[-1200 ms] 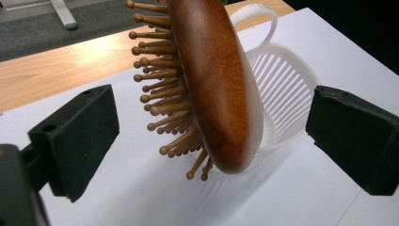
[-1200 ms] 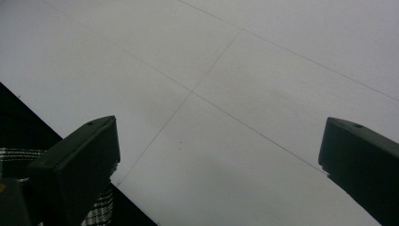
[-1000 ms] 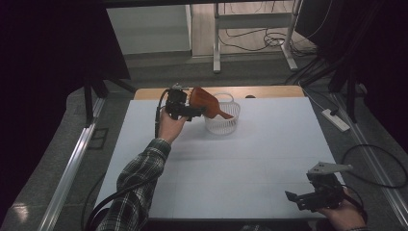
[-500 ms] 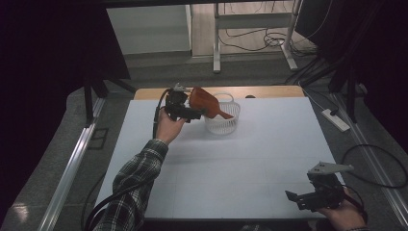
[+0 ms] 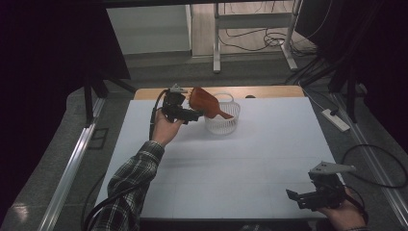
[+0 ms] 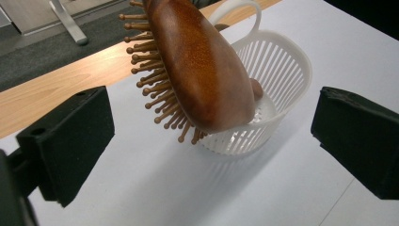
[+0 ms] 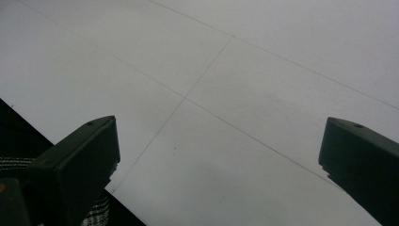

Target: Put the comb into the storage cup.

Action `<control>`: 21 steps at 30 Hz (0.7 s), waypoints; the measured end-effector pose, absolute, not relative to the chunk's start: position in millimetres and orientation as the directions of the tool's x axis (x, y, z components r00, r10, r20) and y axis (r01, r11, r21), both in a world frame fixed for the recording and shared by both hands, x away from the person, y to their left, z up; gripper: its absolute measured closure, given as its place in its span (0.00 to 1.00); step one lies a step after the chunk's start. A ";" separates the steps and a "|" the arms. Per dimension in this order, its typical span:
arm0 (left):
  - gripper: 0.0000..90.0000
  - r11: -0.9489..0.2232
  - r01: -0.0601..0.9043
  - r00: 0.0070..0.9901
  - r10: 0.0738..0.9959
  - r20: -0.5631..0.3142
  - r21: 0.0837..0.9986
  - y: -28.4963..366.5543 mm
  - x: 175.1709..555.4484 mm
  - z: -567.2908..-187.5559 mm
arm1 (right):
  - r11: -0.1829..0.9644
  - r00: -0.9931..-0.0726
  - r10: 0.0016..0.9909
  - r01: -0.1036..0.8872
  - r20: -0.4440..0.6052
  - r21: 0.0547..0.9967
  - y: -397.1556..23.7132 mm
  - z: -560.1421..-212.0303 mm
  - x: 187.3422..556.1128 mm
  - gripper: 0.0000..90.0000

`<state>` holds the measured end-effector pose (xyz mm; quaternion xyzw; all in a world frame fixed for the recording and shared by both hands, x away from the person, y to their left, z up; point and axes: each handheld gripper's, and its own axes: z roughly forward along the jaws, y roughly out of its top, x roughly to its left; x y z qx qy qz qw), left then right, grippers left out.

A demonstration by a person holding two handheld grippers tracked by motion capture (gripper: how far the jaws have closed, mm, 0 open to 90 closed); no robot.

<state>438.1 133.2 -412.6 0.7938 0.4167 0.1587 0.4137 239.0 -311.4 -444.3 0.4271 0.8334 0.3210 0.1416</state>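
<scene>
Wooden hairbrush [image 6: 200,70] is seen tilted, handle end down inside white slotted basket [image 5: 222,118], head leaning over the basket's rim toward the left tool [image 5: 196,114]. Bristles are pointed toward counter's far wooden edge [image 6: 56,89]. Left tool is held just beside the basket, on its left in the high view; jaws are spread wide in left gripper view w/ brush head between them but not touched by either pad. Brush is not gripped; it is propped on the basket. Basket is placed on the white counter [image 5: 250,159] near far edge, handle loop [image 6: 235,12] at its back. Right tool [image 5: 300,198] is held well apart from basket, at near right corner of counter, jaws wide apart, nothing between them; plain counter surface [image 7: 244,94] is seen beyond them. Plaid sleeve [image 5: 132,178] is noted on left arm.
</scene>
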 end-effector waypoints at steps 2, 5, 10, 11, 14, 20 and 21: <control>0.01 -0.309 0.529 0.603 0.792 -0.094 0.790 134.1 436.7 -412.5 | 0.429 -0.593 0.804 0.620 0.035 0.657 -311.2 -444.1 238.8 0.00; 0.01 -0.310 0.527 0.607 0.789 -0.095 0.791 135.3 434.4 -412.5 | 0.429 -0.592 0.805 0.615 0.028 0.662 -311.1 -444.0 238.6 0.00; 0.01 -0.306 0.525 0.610 0.786 -0.101 0.794 137.0 429.5 -413.7 | 0.430 -0.590 0.807 0.607 0.017 0.668 -311.2 -443.7 238.4 0.00; 0.01 -0.307 0.524 0.612 0.785 -0.101 0.795 137.6 428.6 -413.9 | 0.430 -0.590 0.807 0.607 0.016 0.669 -311.3 -443.7 238.4 0.00; 0.01 -0.307 0.524 0.615 0.781 -0.104 0.795 138.9 426.1 -414.2 | 0.429 -0.586 0.810 0.598 0.004 0.678 -311.8 -443.4 238.4 0.00; 0.01 -0.314 0.516 0.629 0.771 -0.103 0.797 140.6 421.1 -413.0 | 0.431 -0.586 0.810 0.600 0.004 0.674 -311.6 -443.8 238.7 0.00; 0.01 -0.314 0.516 0.629 0.771 -0.103 0.797 140.6 421.1 -413.0 | 0.434 -0.588 0.809 0.600 0.003 0.673 -311.4 -443.9 238.8 0.00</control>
